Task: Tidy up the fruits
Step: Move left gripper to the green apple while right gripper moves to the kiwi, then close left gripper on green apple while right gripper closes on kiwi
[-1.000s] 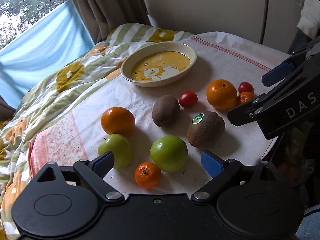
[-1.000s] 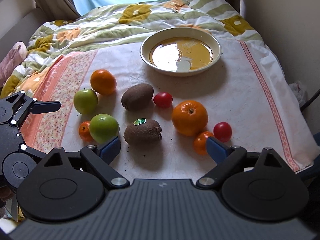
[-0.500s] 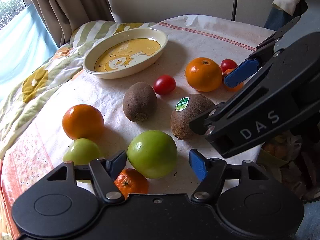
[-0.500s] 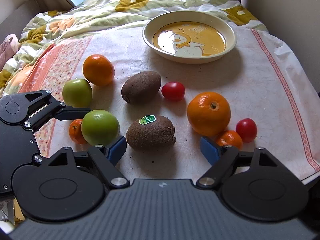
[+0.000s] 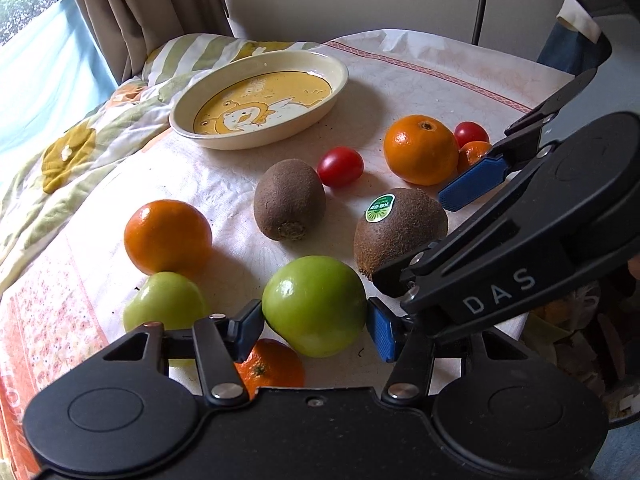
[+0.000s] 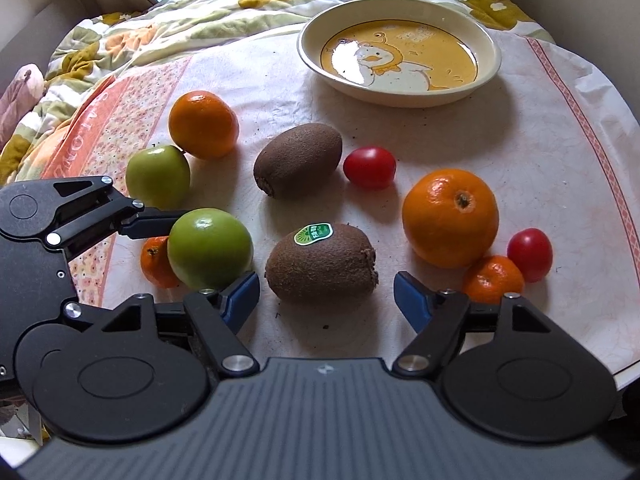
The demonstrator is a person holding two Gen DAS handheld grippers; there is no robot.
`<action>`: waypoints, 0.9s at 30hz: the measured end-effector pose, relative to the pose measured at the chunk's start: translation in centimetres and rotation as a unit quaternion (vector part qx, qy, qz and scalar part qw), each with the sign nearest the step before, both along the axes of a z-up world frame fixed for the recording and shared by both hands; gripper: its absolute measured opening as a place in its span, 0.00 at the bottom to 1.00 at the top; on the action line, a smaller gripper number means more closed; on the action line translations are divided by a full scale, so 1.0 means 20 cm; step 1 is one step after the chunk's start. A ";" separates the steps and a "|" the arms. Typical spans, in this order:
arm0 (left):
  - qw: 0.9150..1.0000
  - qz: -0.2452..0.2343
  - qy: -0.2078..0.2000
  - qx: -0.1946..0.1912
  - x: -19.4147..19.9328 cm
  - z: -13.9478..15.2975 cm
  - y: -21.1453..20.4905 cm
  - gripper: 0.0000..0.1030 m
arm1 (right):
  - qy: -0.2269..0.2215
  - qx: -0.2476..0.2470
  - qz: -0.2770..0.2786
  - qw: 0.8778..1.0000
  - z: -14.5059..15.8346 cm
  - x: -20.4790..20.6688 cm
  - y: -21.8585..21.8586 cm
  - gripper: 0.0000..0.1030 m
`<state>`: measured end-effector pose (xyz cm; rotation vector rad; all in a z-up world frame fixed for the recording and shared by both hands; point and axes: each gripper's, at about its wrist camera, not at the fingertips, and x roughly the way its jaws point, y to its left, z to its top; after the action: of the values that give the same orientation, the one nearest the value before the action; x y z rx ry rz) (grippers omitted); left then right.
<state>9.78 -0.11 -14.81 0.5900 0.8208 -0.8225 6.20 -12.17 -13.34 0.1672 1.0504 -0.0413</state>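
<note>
Now I'd close my left tongs (image 5: pixel 315 322), whose pads flank the big round green apple (image 5: pixel 315 305) unclamped, gently and squarely, while my right tongs (image 6: pixel 326 294) gape empty before the stickered brown kiwi (image 6: pixel 322 262).

1. The left gripper (image 5: pixel 315 325) sits low over the table, its two blue pads on either side of the large green apple (image 5: pixel 315 305). The left pad looks to be touching the apple's side, and the right pad is at its edge.
2. The right gripper (image 6: pixel 327 294) is also low, just right of the large green apple, with its jaws spread wide and nothing between the pads.
3. The right gripper's black body crosses just above the left gripper's right finger (image 5: pixel 382 334).
</note>
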 end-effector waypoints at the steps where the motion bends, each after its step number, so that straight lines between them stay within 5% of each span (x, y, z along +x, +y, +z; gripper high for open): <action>1: 1.000 0.000 0.000 -0.001 0.00 0.00 0.00 0.58 | 0.001 -0.003 0.002 1.000 0.00 0.00 0.00 0.84; 27: 1.000 0.000 -0.011 -0.012 -0.03 0.04 0.03 0.58 | -0.010 0.006 0.036 0.999 -0.03 0.05 0.01 0.73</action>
<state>9.13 0.49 -13.96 0.5767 0.7889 -0.8239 7.22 -12.06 -13.92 0.1399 1.0356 0.0308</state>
